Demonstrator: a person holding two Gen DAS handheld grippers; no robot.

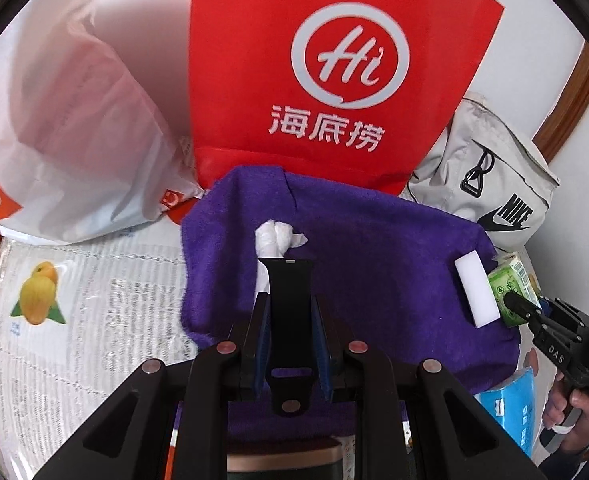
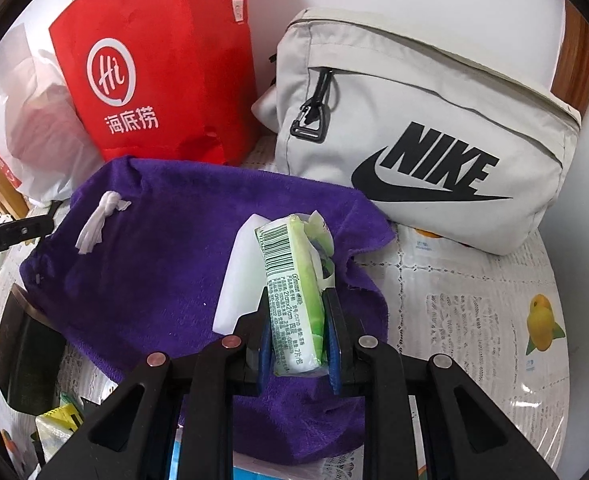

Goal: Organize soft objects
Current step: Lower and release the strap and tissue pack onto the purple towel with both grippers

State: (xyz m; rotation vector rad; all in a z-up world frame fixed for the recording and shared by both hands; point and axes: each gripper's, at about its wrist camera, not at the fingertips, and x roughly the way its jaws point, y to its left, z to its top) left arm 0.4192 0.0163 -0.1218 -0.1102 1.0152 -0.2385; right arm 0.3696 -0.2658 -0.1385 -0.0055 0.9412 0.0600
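Purple plush towel (image 1: 374,264) lies spread on the table, with a knotted white cloth (image 1: 276,238) on its left part. The left gripper (image 1: 290,304) is nearly shut on a flat black strap-like piece (image 1: 290,292), just beside that cloth. Further right, a white foam block (image 1: 476,288) rests on the towel. The right gripper (image 2: 300,332) is clamped on a green-white tissue pack (image 2: 294,296), above the towel's right edge. The step seems to be gathering soft things onto the towel; next, I think, the pack must be lowered beside the block and released.
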